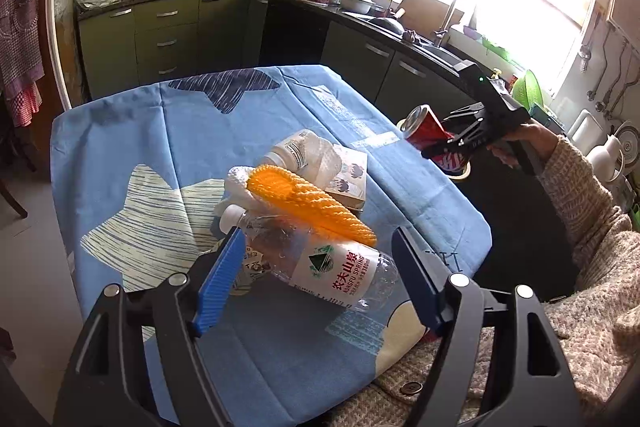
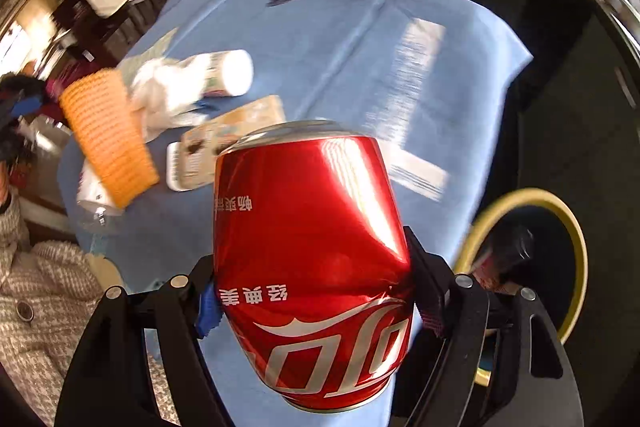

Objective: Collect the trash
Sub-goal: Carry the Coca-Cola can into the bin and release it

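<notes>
Trash pile: we see a clear water bottle (image 1: pixel 320 259), an orange knitted piece (image 1: pixel 308 203), a white crumpled wrapper (image 1: pixel 324 155), a white jar (image 1: pixel 290 149) and a flat printed box (image 1: pixel 350 179) bunched together on the blue-clothed desk (image 1: pixel 160 131).
Left tongs (image 1: pixel 320 279): we hold them apart over the near end of the pile; the water bottle lies on its side between the blue pads, and we cannot see either pad pressing on it.
Water bottle: cap end points toward the left pad (image 1: pixel 222 279), label faces up, and the orange knitted piece lies across its upper half.
Right tongs (image 2: pixel 316 303): clamped on a dented red cola can (image 2: pixel 312 255), one pad on each side of its body.
Cola can: lifted off the desk, out past the desk's edge, tilted with its silver top pointing away from the tongs.
Bin (image 2: pixel 568 239): a round yellow-rimmed bin stands beside the desk on the floor, near the can, with some dark rubbish inside it.
Person: a sleeve (image 1: pixel 580 195) in beige knit reaches to the right tongs' handle.
Blur: our right wrist view is smeared, so small print there is unreadable.
</notes>
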The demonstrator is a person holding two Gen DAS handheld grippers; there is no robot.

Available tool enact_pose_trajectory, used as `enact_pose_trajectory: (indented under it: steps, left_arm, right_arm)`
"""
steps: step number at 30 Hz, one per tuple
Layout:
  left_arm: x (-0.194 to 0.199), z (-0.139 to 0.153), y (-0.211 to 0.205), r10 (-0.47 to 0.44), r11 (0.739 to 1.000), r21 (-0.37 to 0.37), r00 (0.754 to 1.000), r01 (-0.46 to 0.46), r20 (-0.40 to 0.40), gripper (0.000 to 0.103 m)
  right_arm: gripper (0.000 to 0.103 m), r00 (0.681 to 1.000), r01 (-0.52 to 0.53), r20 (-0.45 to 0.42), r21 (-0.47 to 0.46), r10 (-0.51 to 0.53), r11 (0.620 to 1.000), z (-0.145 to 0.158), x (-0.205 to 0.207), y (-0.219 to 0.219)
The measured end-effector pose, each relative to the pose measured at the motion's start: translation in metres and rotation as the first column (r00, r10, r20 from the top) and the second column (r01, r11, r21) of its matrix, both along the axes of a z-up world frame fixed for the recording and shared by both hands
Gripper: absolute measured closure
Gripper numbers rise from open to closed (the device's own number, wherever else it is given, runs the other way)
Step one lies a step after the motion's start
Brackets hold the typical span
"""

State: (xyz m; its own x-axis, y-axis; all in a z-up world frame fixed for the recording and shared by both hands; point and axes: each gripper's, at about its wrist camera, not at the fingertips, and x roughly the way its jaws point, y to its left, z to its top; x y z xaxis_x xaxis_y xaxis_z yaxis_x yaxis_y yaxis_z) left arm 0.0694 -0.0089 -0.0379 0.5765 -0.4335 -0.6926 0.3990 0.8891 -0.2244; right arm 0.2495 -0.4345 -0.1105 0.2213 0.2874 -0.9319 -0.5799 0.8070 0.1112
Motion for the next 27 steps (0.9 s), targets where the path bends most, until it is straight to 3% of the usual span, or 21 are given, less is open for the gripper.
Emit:
enact_pose_trajectory:
  steps: [2, 5, 10, 13, 15, 21, 27]
  left_arm:
    - [0.0, 0.001, -0.002, -0.004, 1.0, -0.002, 1.0, 0.004, 0.0, 0.031]
    - [0.0, 0.001, -0.005, -0.011, 1.0, 0.006, 1.0, 0.011, -0.004, 0.031]
    - [0.001, 0.005, -0.012, -0.018, 0.999, 0.028, 1.0, 0.018, -0.005, 0.03]
    - [0.004, 0.008, -0.019, -0.03, 0.999, 0.039, 1.0, 0.03, -0.009, 0.028]
    - [0.008, 0.009, -0.027, -0.048, 0.998, 0.048, 0.999, 0.049, -0.017, 0.027]
    - [0.029, 0.011, -0.071, -0.149, 0.985, 0.075, 0.987, 0.154, -0.067, 0.023]
    - [0.087, -0.01, -0.137, -0.277, 0.953, 0.06, 0.934, 0.297, -0.225, 0.024]
  right_arm:
    - [0.028, 0.99, 0.14, 0.001, -0.021, -0.14, 0.99, -0.001, 0.018, -0.042]
    - [0.028, 0.951, 0.307, -0.011, -0.055, -0.308, 0.95, -0.012, 0.04, -0.098]
    - [0.028, 0.871, 0.477, -0.055, -0.142, -0.488, 0.867, -0.049, 0.065, -0.155]
    - [0.025, 0.839, 0.527, -0.061, -0.158, -0.54, 0.835, -0.065, 0.074, -0.173]
    - [0.011, 0.826, 0.548, -0.044, -0.164, -0.561, 0.82, -0.069, 0.078, -0.18]
    - [0.011, 0.799, 0.597, 0.011, -0.136, -0.602, 0.791, -0.059, 0.063, -0.2]
    - [0.01, 0.795, 0.607, 0.016, -0.023, -0.607, 0.794, -0.042, 0.026, -0.198]
